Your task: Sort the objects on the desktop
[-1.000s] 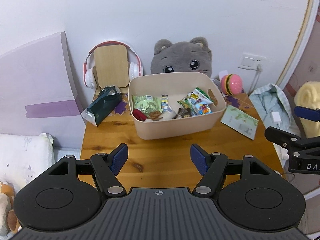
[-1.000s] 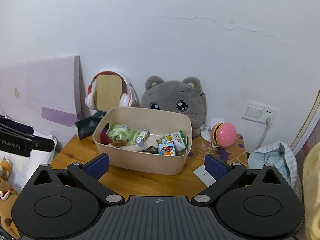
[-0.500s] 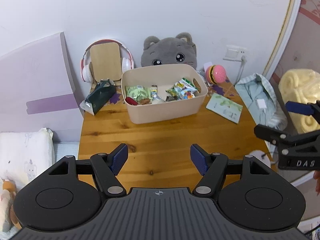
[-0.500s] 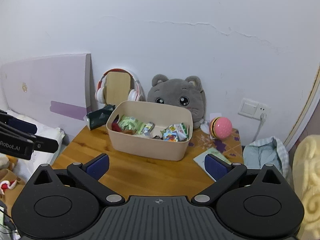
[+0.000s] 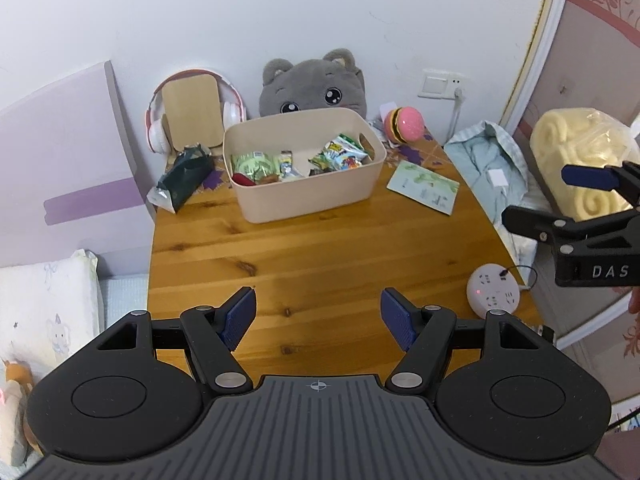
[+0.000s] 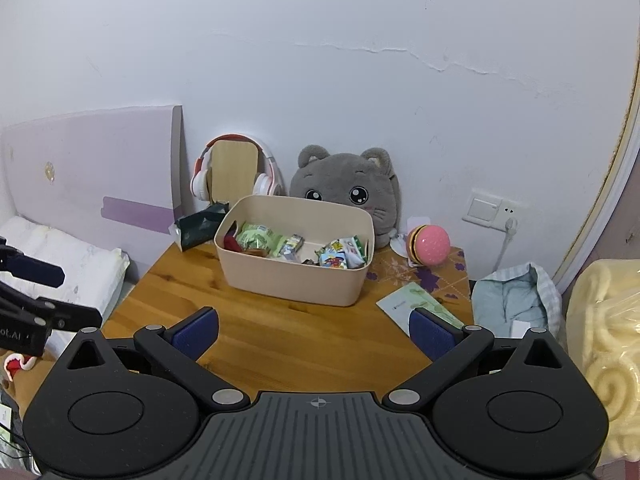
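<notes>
A beige bin (image 5: 308, 196) (image 6: 296, 280) stands at the back of the wooden table (image 5: 320, 264) (image 6: 280, 344), with several snack packets (image 5: 340, 156) (image 6: 340, 254) inside. A dark green bag (image 5: 184, 178) (image 6: 198, 224) lies left of the bin. A green card (image 5: 424, 186) (image 6: 416, 304) lies right of it. My left gripper (image 5: 318, 314) is open and empty over the table's near part. My right gripper (image 6: 314, 330) is open and empty over the near edge, and shows at the right of the left wrist view (image 5: 576, 200).
Against the wall stand headphones on a wooden stand (image 5: 192, 116) (image 6: 234, 172), a grey cat plush (image 5: 316, 86) (image 6: 348, 188) and a pink burger toy (image 5: 404, 124) (image 6: 428, 246). A white power strip (image 5: 494, 294) sits at the table's right edge. A lilac board (image 5: 60, 160) and bedding stand left.
Both grippers have pulled back from the bin and risen, so the table and bin look smaller and farther. Both stay open and empty. Nothing on the table has moved.
</notes>
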`<action>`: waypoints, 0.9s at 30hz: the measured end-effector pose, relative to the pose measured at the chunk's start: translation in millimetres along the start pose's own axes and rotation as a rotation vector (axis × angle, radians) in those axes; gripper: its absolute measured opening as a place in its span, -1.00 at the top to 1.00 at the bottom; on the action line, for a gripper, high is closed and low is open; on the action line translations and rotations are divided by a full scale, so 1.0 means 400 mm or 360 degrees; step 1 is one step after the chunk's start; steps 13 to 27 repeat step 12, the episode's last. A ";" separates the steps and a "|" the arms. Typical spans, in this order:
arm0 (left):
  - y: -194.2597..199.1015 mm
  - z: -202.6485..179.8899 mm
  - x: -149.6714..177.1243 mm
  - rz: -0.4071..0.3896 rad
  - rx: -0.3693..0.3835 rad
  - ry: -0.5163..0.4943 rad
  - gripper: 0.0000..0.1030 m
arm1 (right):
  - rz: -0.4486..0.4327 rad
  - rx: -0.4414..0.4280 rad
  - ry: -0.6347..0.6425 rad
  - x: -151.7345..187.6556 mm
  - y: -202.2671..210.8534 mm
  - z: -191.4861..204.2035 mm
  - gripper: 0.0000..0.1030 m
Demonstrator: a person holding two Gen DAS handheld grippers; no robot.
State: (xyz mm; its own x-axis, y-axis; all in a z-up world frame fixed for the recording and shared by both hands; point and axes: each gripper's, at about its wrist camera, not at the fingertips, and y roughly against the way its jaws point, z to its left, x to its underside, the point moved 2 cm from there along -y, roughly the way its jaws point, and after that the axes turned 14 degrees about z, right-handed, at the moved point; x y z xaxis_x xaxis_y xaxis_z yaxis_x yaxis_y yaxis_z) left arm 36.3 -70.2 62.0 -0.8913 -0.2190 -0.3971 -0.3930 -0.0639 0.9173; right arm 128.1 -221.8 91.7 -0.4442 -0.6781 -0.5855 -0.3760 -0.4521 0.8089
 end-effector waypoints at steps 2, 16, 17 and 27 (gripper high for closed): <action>-0.003 0.002 0.005 0.0012 -0.0002 0.0002 -0.37 | 0.0001 0.0004 0.0001 0.004 0.006 0.000 -1.00; -0.004 0.023 0.009 0.0011 0.0018 0.0048 -0.41 | 0.0033 -0.0001 -0.0014 0.010 0.002 0.001 -1.00; -0.004 0.023 0.009 0.0011 0.0018 0.0048 -0.41 | 0.0033 -0.0001 -0.0014 0.010 0.002 0.001 -1.00; -0.004 0.023 0.009 0.0011 0.0018 0.0048 -0.41 | 0.0033 -0.0001 -0.0014 0.010 0.002 0.001 -1.00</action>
